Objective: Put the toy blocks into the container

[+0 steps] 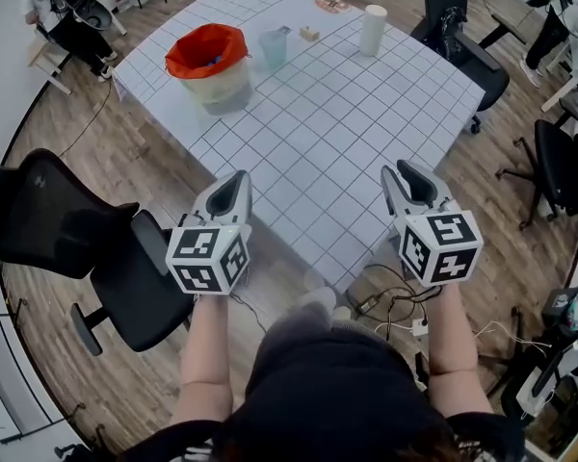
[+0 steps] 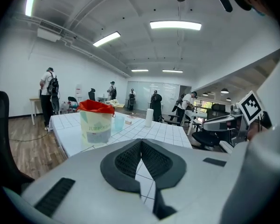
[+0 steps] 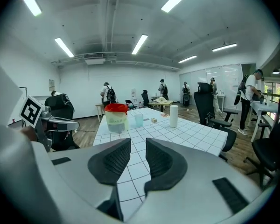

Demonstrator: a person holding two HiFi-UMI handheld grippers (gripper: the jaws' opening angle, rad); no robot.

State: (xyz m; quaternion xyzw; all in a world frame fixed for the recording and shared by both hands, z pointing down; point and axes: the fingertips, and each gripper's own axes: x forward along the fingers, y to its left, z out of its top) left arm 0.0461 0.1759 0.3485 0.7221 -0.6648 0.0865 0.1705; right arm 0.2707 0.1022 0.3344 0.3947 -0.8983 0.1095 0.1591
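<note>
The container (image 1: 208,61) is a pale tub lined with a red bag, standing at the far left of the white gridded table (image 1: 337,133); something blue shows inside it. A small tan block (image 1: 309,34) lies farther back, and shows as a speck (image 3: 153,120) in the right gripper view. Both grippers hover at the near table edge, far from the container. My left gripper (image 1: 239,181) is shut with its pads touching and nothing between them (image 2: 141,143). My right gripper (image 1: 402,171) is open, with a narrow empty gap between its pads (image 3: 137,144).
A translucent cup (image 1: 274,46) stands right of the container, and a white roll (image 1: 373,29) stands farther right. Black office chairs (image 1: 77,239) flank the table, one (image 1: 462,46) on the far right. Cables lie on the floor by the near corner. People stand in the background.
</note>
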